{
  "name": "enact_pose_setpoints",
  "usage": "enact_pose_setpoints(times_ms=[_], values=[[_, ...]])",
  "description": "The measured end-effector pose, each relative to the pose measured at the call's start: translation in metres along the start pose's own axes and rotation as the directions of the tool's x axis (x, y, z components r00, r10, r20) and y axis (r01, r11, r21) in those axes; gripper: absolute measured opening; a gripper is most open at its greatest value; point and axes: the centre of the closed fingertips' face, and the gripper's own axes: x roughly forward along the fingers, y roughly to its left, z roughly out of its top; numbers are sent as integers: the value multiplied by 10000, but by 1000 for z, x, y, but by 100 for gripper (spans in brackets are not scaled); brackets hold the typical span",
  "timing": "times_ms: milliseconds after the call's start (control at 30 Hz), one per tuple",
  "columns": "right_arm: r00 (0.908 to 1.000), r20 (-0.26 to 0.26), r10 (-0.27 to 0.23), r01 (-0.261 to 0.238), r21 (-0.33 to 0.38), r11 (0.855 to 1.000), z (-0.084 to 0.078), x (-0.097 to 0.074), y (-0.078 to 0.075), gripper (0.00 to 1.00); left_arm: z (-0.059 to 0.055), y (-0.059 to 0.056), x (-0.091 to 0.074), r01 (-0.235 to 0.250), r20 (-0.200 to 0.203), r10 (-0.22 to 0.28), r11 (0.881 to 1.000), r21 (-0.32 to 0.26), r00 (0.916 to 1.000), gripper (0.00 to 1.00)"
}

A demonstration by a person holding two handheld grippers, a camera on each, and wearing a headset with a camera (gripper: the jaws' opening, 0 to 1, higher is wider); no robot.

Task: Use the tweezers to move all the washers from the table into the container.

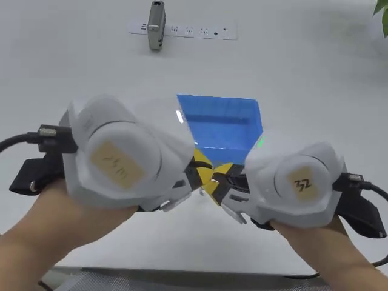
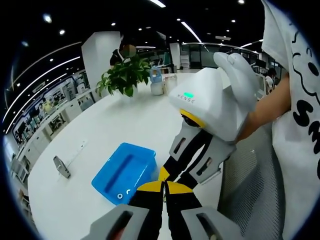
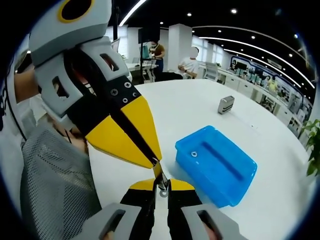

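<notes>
An open-plan office, seemingly: long white worktop (image 1: pixel 291 66), rows of desks (image 3: pixel 260 82), ceiling strip lights (image 3: pixel 250 45), potted plant (image 2: pixel 125 75), seated people (image 3: pixel 188 68).

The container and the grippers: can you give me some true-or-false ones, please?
1. The container is blue. True.
2. It lies upside down. False: its open side faces up.
3. Washers lie in it. True.
4. The left gripper and the right gripper are far apart. False: their tips meet.
5. The left gripper holds a spoon. False: thin metal tweezers stick out of its shut tips.
</notes>
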Motion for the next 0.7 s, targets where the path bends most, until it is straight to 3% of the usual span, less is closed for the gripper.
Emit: enact_pose_setpoints(times_ms=[267,700], values=[[9986,274,-445,461,-615,9970,21,-11,-10,4,18,7,-10,-310,259,297,9983,501,9992,0],[9934,693,-918,998,-1212,9876,46,-18,-39,4,42,32,-12,-747,665,669,9896,1226,9955,0]])
